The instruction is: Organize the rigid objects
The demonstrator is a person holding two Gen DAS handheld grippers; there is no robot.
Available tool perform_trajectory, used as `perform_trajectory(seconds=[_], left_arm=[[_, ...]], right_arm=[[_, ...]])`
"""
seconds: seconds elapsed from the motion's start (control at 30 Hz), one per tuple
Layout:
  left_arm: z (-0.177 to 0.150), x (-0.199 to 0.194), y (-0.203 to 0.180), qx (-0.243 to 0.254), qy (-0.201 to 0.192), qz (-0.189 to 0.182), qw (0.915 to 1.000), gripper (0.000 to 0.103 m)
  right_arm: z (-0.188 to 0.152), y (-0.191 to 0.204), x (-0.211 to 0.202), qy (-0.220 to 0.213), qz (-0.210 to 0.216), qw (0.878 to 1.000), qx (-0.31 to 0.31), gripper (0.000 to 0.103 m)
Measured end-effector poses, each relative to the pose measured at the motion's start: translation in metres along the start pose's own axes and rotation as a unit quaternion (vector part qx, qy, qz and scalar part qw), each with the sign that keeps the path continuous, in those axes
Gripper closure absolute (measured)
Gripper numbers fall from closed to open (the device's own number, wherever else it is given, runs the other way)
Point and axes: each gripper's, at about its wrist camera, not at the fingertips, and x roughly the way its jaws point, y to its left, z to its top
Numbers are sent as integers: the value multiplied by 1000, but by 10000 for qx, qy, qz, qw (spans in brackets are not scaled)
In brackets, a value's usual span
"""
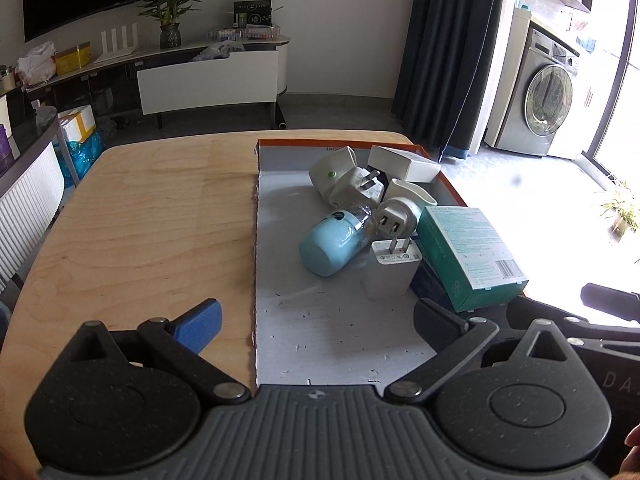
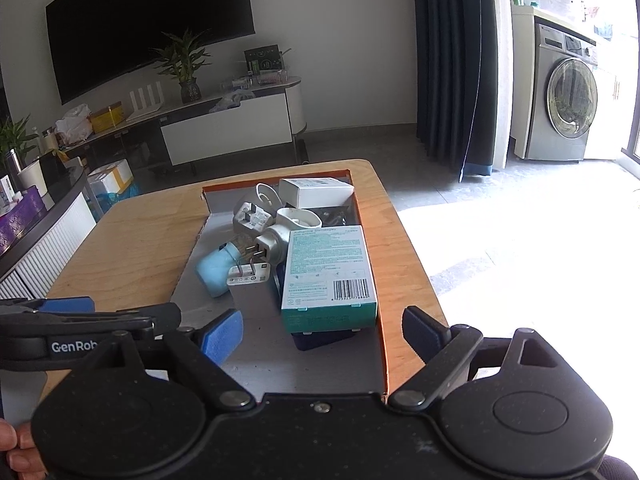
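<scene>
An orange-rimmed cardboard tray [image 1: 280, 340] [image 2: 382, 340] on the wooden table [image 1: 152, 220] holds a light blue bottle [image 1: 334, 242] [image 2: 216, 268] on its side, a white charger [image 1: 390, 272] [image 2: 248, 280], several white plug adapters [image 1: 356, 190] [image 2: 272, 240], a white box [image 1: 404, 164] [image 2: 316, 192] and a teal box [image 1: 470, 252] [image 2: 330, 276]. My left gripper [image 1: 320, 322] is open and empty over the tray's near end. My right gripper [image 2: 322, 334] is open and empty, just in front of the teal box.
A TV cabinet [image 1: 208, 76] with a plant [image 1: 170, 8] stands behind the table. A dark curtain [image 1: 448, 48] and a washing machine [image 1: 540, 92] are at the right. The left gripper's body [image 2: 72, 328] shows at the left of the right wrist view.
</scene>
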Motion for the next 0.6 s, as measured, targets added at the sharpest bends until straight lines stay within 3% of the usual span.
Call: perform_trajectory(seconds=[0.6], left_arm=[[-2, 5, 0, 4, 149, 10, 9999, 0]], right_arm=[[-1, 3, 4, 100, -75, 9998, -122, 1]])
